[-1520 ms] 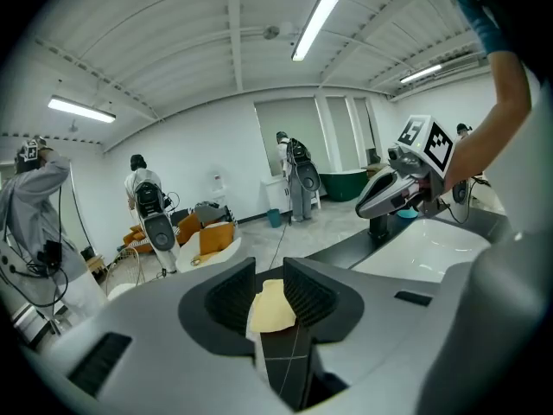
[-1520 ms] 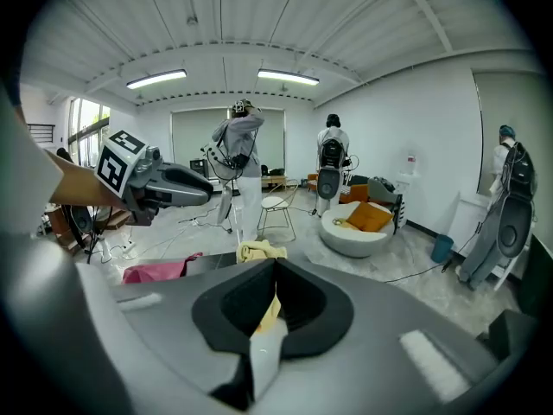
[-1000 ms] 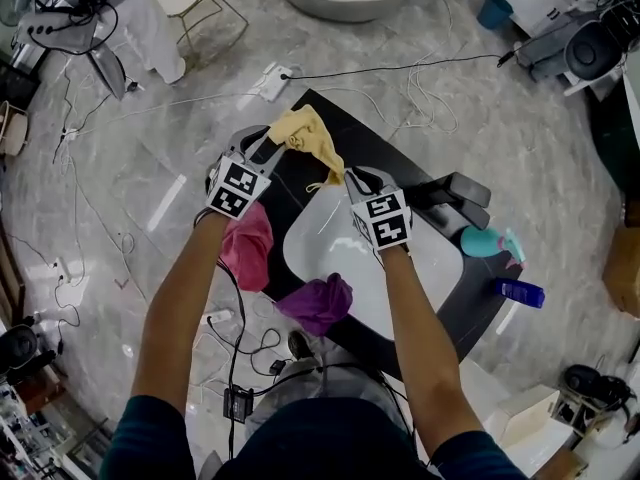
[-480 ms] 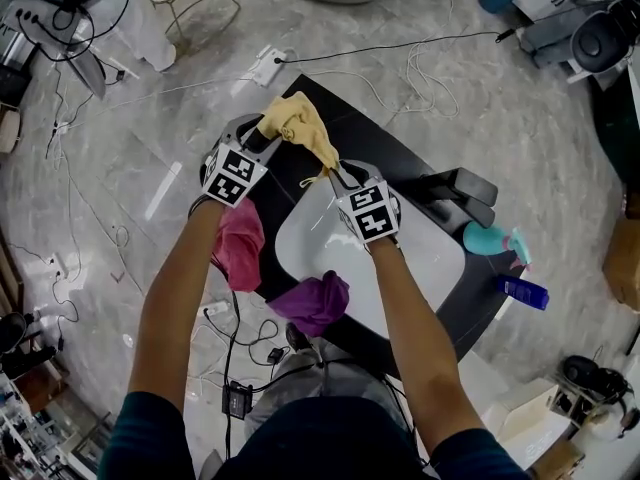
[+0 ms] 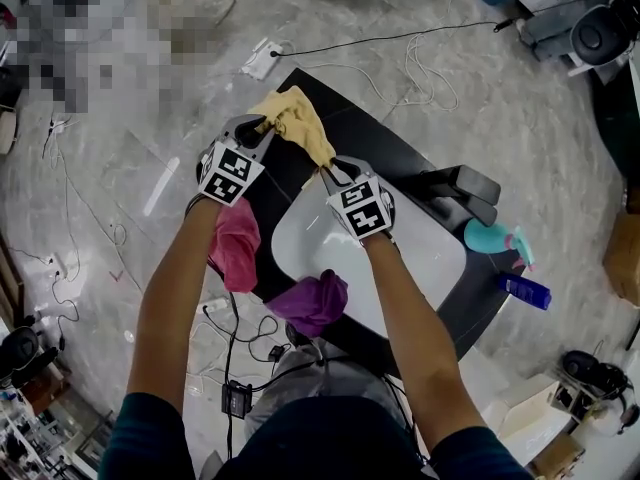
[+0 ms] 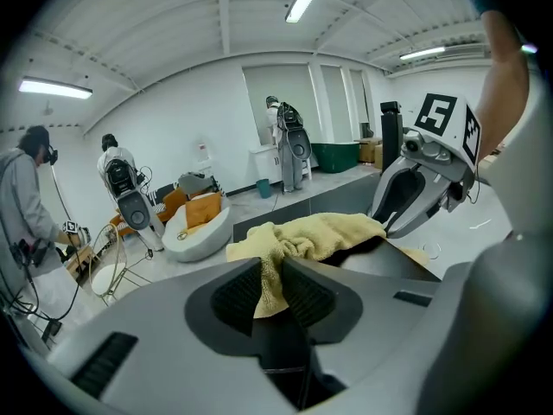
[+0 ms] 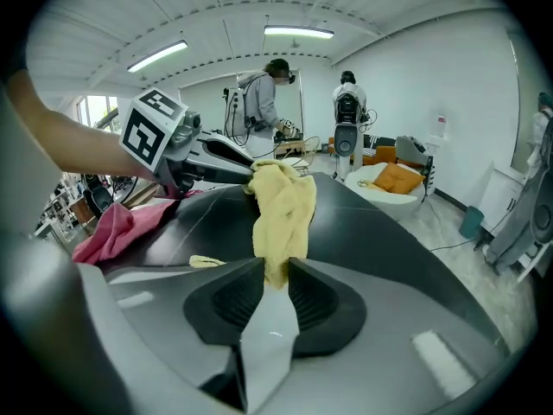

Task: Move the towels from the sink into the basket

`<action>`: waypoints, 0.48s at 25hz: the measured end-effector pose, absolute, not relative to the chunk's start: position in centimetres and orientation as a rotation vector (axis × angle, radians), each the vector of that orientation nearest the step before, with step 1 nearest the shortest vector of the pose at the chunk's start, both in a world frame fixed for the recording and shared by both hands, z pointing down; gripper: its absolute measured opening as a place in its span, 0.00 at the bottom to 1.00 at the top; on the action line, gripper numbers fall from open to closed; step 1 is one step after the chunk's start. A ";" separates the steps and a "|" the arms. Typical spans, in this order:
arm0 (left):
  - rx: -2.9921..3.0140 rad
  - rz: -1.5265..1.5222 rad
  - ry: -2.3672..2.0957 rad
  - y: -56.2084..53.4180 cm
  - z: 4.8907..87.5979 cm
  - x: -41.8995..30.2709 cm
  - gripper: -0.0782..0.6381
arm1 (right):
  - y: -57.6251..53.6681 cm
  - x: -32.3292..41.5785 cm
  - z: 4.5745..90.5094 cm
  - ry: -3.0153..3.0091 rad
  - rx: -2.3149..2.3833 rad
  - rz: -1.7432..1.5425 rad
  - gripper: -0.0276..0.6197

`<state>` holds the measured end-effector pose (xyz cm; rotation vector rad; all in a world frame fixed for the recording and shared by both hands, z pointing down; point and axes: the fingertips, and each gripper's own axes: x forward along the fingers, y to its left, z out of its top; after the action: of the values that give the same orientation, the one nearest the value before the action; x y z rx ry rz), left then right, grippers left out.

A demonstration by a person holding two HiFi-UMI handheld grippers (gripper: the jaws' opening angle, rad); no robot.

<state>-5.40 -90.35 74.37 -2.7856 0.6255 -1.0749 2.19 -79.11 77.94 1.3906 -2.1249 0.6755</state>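
The yellow towel (image 5: pixel 305 128), stretched over the counter (image 5: pixel 395 153) at the sink's (image 5: pixel 425 263) eleven o'clock, was pinched by the right tool (image 7: pixel 275 277) while the jaws of the left tool (image 6: pixel 271 275) were closing on its bunched end, where a shallow bite might have dropped it.

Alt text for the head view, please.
The left gripper, jaws closing, and the right gripper hold a yellow towel between them over the black counter by the white sink. A pink towel and a purple towel drape its edges.
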 end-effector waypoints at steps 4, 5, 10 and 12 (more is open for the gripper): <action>-2.773 -1.064 0.658 -90.4 74.0 -5.3 0.17 | -79.2 2.6 78.2 -2.100 1.414 0.691 0.10; -2.772 -1.052 0.669 -90.4 73.8 -5.3 0.17 | -79.2 2.8 78.1 -2.091 1.426 0.684 0.09; -2.782 -0.961 0.724 -90.3 71.3 -5.5 0.16 | -79.2 4.6 76.2 -2.057 1.558 0.592 0.08; -2.789 -0.929 0.754 -90.3 70.1 -5.8 0.16 | -79.3 5.1 75.1 -2.052 1.596 0.555 0.08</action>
<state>-5.79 -90.30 70.07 -2.7890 0.7542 -0.9286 5.15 -79.27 75.14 1.5962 -2.0515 0.5547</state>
